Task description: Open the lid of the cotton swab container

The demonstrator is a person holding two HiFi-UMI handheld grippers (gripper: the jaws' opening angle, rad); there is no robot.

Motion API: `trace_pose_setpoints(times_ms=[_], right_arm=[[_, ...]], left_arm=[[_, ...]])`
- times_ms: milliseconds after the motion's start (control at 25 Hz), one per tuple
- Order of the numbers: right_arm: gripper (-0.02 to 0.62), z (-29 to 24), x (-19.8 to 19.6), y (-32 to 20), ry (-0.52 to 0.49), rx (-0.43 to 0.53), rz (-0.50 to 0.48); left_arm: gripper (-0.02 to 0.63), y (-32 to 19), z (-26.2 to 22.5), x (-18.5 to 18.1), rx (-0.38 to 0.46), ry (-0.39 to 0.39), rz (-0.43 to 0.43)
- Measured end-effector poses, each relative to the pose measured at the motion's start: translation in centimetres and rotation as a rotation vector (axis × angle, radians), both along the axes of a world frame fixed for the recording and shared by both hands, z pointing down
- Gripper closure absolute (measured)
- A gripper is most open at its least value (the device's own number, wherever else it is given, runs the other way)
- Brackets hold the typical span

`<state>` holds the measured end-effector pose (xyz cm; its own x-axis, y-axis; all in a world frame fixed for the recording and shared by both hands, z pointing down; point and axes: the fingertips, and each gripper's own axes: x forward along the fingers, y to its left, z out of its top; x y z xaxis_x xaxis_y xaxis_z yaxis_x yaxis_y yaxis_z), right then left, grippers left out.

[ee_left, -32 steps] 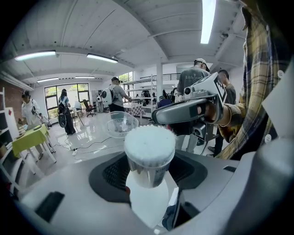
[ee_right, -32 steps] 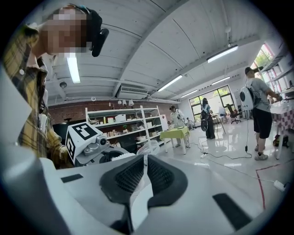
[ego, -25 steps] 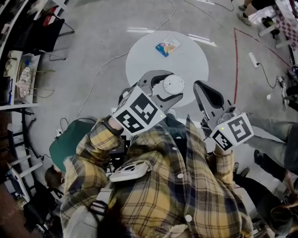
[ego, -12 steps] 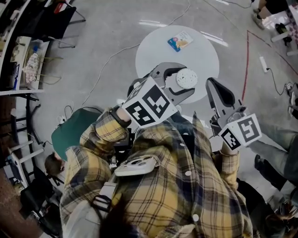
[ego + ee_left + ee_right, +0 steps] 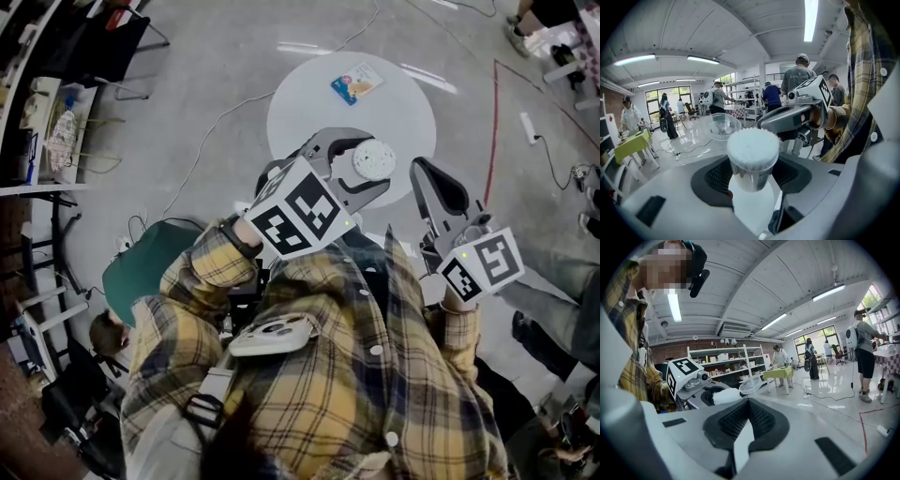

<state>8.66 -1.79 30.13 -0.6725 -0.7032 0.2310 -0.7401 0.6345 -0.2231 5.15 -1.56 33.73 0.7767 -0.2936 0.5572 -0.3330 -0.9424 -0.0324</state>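
My left gripper is shut on the cotton swab container, a clear round tub packed with white swab tips, held upright above the table's near edge. In the left gripper view the pads press on its lower body. A clear domed lid stands tipped back behind the tub, off the swabs; from the right gripper view it shows as the lid beside the white swabs. My right gripper hangs just right of the tub, shut with nothing in it, apart from the container.
A round white table lies below, with a small coloured packet at its far side. A cable and red tape line run over the grey floor. A green chair is at the left. Several people stand far off.
The head view has shifted a little, so everything sits slightly right and up. The tub stays in my left gripper and the right gripper stays shut beside it.
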Motion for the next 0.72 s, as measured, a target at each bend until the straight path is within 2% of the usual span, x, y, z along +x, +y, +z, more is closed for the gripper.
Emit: trace_pose_setpoints(times_ms=[720], right_arm=[[0.58, 0.9, -1.0, -1.2, 0.005, -0.025, -0.034]], left_arm=[[0.341, -0.9, 0.8, -0.4, -0.011, -0.009, -0.004]])
